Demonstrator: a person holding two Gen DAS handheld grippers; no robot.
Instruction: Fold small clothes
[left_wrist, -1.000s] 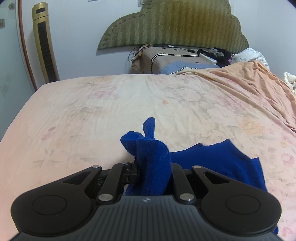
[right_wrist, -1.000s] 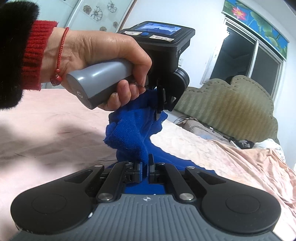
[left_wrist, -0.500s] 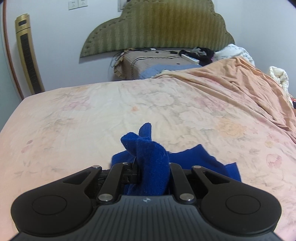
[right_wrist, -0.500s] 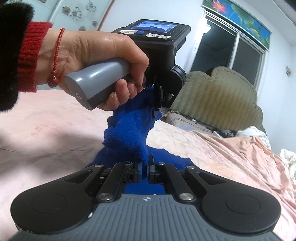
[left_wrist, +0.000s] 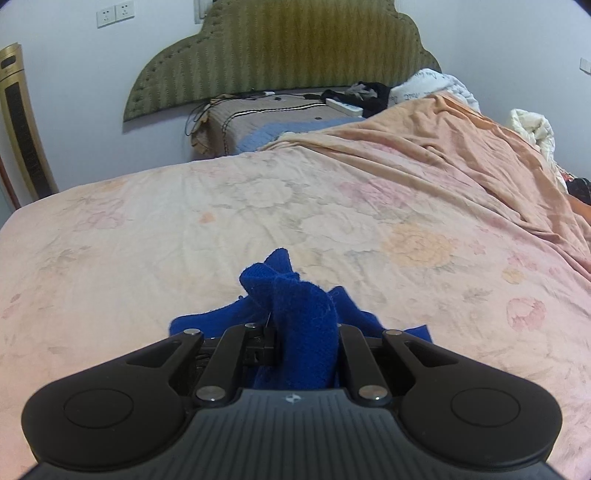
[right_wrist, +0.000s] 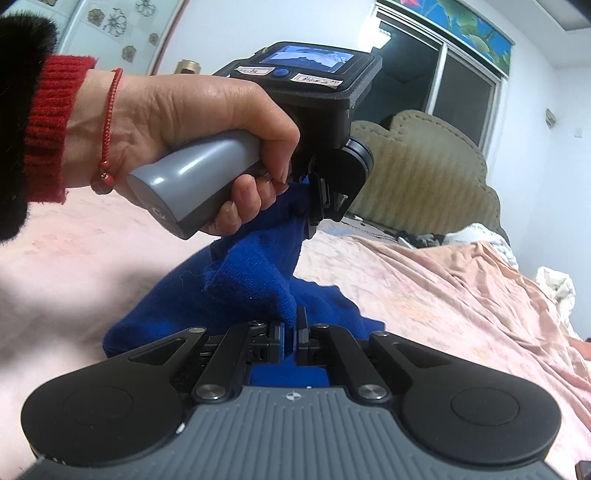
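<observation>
A blue knitted garment (left_wrist: 306, 317) lies on the bed with part of it lifted. My left gripper (left_wrist: 306, 339) is shut on a thick bunch of it. My right gripper (right_wrist: 291, 334) is shut on another edge of the garment (right_wrist: 255, 280), close below the left gripper (right_wrist: 321, 199), which the hand holds just ahead and above. The cloth hangs bunched between the two grippers. The rest of it spreads on the sheet under them.
The bed has a pale floral sheet (left_wrist: 258, 206) and an orange blanket (left_wrist: 461, 147) heaped on the right. A green headboard (left_wrist: 280, 48), a folded quilt (left_wrist: 266, 122) and loose clothes stand at the far end. A gold tower fan (left_wrist: 22, 122) is at the left wall.
Both grippers have kept their hold and moved along the bed toward the headboard. Less of the blue cloth now shows spread to the right in the left wrist view.
</observation>
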